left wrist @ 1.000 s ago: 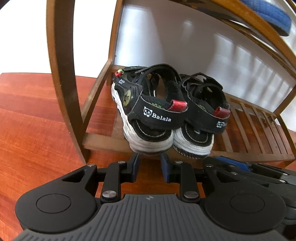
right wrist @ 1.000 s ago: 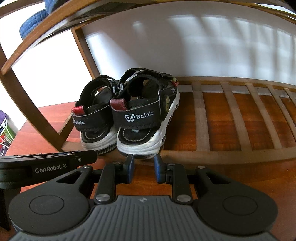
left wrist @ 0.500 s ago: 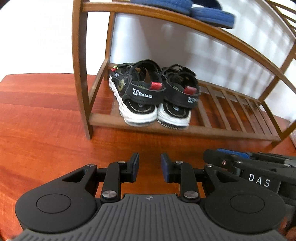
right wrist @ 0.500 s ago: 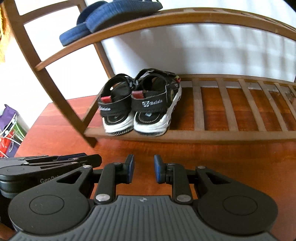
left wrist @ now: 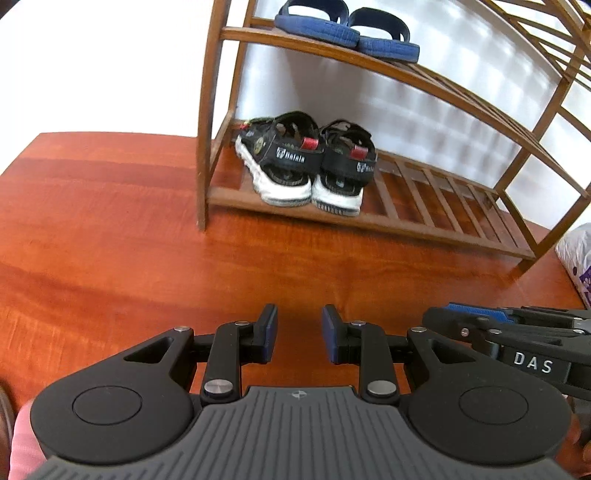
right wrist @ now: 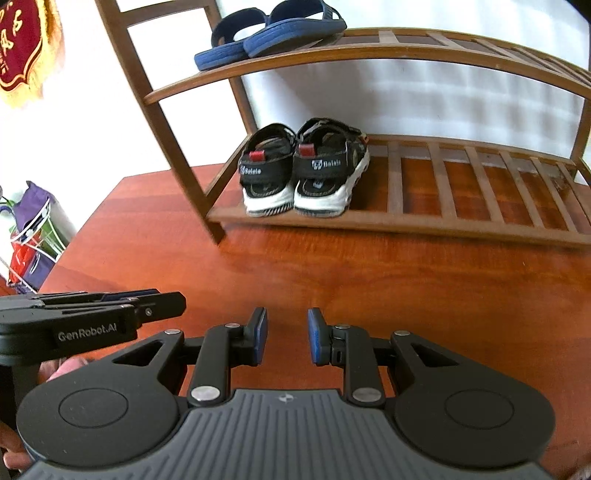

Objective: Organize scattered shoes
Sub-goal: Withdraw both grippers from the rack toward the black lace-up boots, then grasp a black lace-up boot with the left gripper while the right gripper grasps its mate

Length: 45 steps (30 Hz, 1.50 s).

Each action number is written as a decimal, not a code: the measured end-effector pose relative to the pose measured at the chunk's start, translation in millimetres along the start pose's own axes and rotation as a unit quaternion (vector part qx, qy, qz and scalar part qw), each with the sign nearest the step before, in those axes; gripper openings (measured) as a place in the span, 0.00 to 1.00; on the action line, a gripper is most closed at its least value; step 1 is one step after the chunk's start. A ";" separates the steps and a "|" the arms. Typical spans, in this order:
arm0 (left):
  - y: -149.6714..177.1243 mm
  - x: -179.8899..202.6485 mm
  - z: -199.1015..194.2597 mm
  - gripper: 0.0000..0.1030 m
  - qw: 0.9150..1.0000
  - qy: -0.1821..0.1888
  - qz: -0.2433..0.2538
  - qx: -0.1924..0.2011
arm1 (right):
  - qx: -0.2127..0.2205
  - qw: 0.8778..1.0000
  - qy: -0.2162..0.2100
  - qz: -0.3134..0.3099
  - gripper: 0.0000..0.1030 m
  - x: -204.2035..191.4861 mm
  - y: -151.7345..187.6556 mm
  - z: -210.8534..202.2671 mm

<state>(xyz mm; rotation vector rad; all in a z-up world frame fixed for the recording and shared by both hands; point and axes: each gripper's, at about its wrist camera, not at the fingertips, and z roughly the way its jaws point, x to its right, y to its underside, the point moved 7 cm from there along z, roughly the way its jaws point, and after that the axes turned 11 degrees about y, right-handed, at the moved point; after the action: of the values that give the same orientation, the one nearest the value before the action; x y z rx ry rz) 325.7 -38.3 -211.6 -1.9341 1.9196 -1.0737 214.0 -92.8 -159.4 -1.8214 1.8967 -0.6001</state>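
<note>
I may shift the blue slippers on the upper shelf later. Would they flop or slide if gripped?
The blue slippers look thin and flat-soled, so probably light and somewhat bendy if pinched at one end. They overlap, so moving one may drag the other. The upper shelf is slatted and curved; a push could make them slide.

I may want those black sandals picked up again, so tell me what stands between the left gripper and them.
Nothing visible does. Only bare wooden floor lies between the open left gripper and the black sandals on the rack's bottom shelf.
</note>
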 end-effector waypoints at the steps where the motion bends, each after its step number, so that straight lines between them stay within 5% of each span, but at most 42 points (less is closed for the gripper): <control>1: -0.3 6.1 6.8 0.35 1.000 -0.003 0.001 -0.002 | -0.002 1.000 0.000 0.000 0.26 0.0 6.0 -5.7; 14: 1.4 96.8 78.7 0.50 0.999 -0.013 0.036 -0.003 | -0.005 1.000 -0.016 -0.021 0.34 -5.1 47.5 -50.1; 28: 0.8 133.3 119.7 0.63 0.999 -0.046 0.001 0.001 | -0.016 0.996 -0.051 -0.075 0.55 -9.7 78.2 -80.3; 45: 32.0 81.3 125.5 0.63 0.994 -0.101 -0.038 -0.017 | -0.045 0.991 -0.076 -0.105 0.59 -39.2 113.6 -77.8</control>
<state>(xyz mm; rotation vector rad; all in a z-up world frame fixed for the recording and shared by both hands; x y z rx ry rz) 368.9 -160.4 -292.9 -2.0604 1.7797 -0.8318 77.9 -48.8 -162.6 -2.0785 1.6702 -0.4369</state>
